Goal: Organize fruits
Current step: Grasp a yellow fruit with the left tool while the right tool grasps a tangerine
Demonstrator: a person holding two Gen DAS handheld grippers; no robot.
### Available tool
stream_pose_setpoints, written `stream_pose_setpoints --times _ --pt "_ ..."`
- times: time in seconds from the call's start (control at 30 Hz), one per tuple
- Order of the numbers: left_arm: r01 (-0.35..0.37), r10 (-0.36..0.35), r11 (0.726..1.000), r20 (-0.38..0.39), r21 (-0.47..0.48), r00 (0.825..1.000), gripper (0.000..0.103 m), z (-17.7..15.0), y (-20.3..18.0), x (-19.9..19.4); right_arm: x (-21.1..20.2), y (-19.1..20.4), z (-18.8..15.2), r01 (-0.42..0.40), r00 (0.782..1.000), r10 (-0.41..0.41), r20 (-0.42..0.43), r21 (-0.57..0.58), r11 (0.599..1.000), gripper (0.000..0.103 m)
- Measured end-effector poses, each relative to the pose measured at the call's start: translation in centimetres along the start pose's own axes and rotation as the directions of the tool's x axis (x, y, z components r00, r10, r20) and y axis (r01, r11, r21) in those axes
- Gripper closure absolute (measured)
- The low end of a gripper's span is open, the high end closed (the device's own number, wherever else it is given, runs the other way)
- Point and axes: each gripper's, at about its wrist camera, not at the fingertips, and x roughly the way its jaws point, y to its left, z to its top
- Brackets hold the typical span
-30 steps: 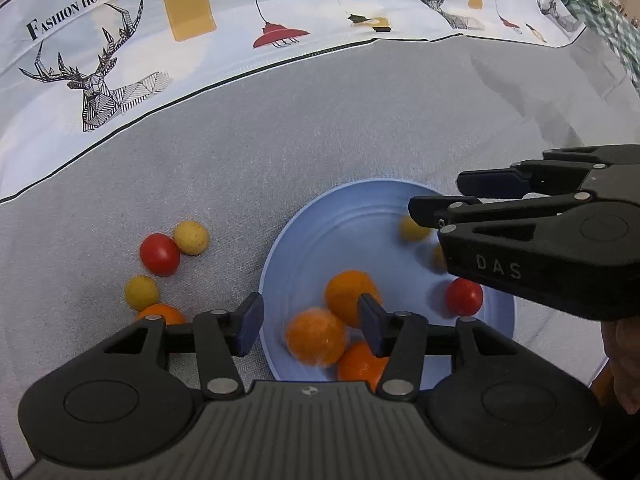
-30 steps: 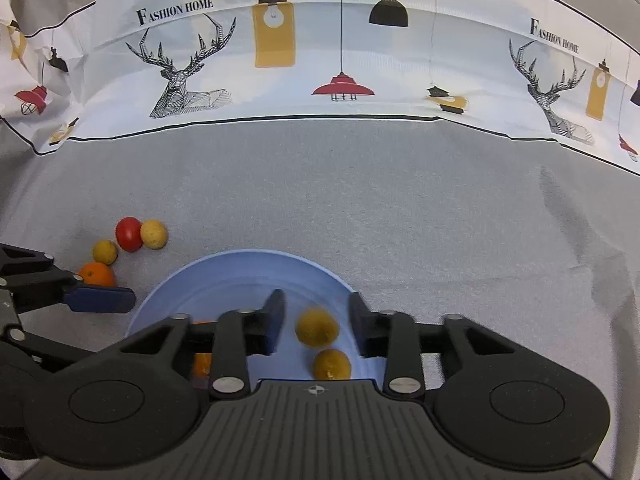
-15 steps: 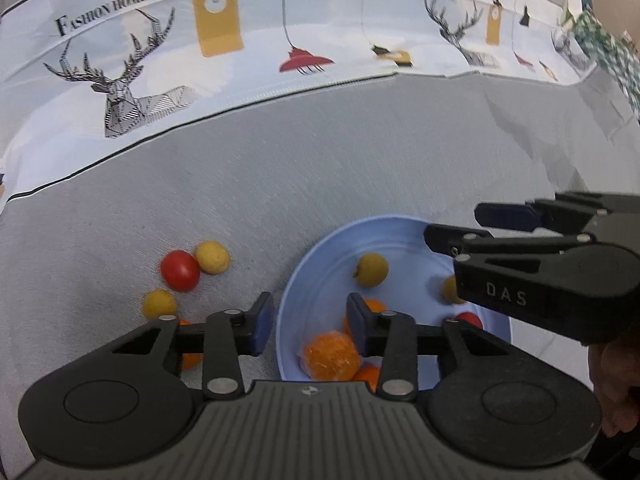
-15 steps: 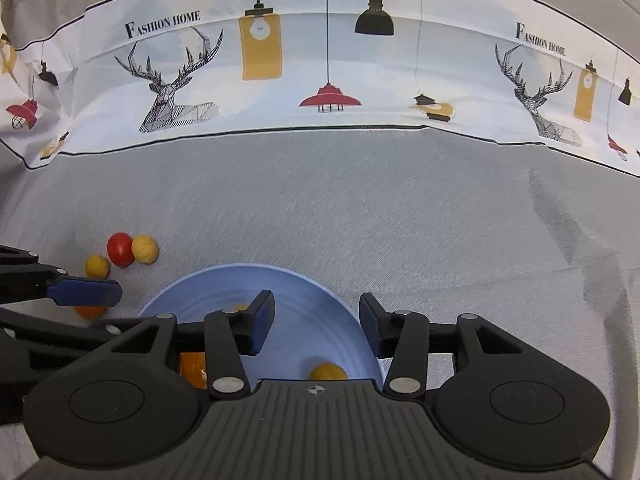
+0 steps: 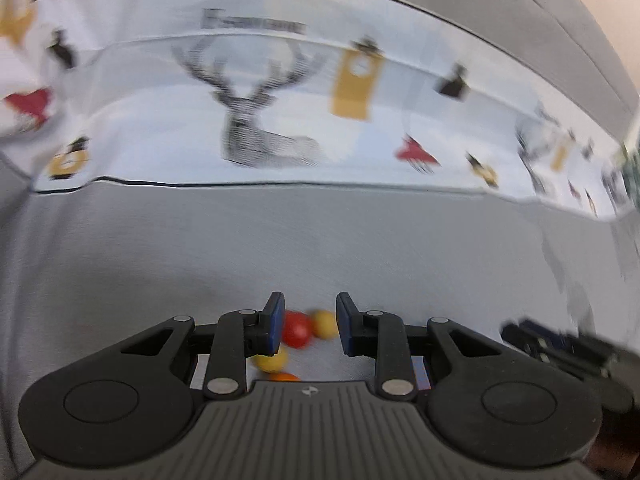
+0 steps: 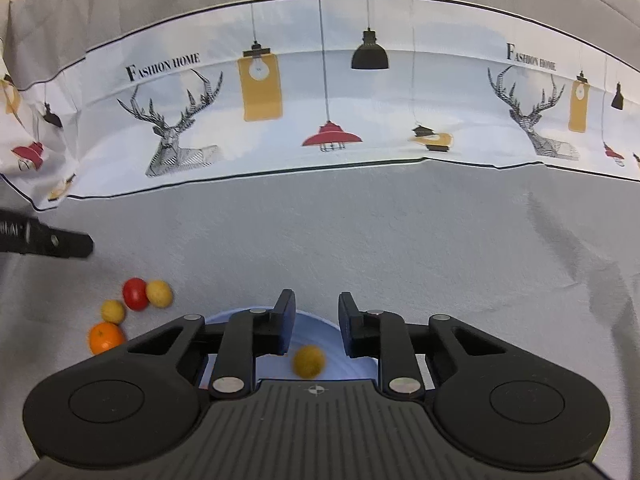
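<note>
**Loose fruit left on a grey cloth, both tongs hovering with nothing between them**

A grey felt cloth [image 6: 360, 240] covers the table, and behind it hangs a white backdrop [image 6: 320, 92] printed with deer heads, hanging lamps and the words "Fashion Home".

In the right wrist view, four fruits sit in a tight cluster on the cloth, just left of a pale blue plate [image 6: 352, 344]: a red fruit [image 6: 135, 293], two small yellow fruits [image 6: 159, 293] [image 6: 112, 311] and an orange [image 6: 106, 337]. One yellow fruit on the plate [image 6: 308, 361] shows between the tongs. The rest of the plate is hidden by the gripper body.

What could go wrong: these fruits are round and touching, so a finger coming down on one would probably knock its neighbours and send them rolling over the cloth. The left view is heavily smeared, which suggests a fast-moving hand; a hurried descent could overshoot. Narrow tongs may also ride over the fruit rather than straddle it.

The left gripper [image 5: 306, 328] tilts steeply downward above the cluster, its tongs partly spread and closing, pinching nothing; the fruits lie below and beyond them. The right gripper [image 6: 317, 326] also slopes down, over the plate's near edge, its tongs closing with a gap left, empty.
</note>
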Motion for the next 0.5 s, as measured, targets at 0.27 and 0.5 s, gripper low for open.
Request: stream_pose_setpoints --times 0.27,0.5 --pt "-0.031 0.029 0.997 -0.025 -0.077 0.999 0.072 0.8 3.1 0.4 0.3 2.7 0.5 -0.099 0.995 0.099 0.01 -0.016 0.995 0.078" --pt "-0.009 0.009 1.0 -0.122 0.0 0.993 0.072 -1.4 2.4 3.9 1.6 7.2 -0.2 -0.271 0.961 0.265 -0.076 -0.088 0.959 0.078"
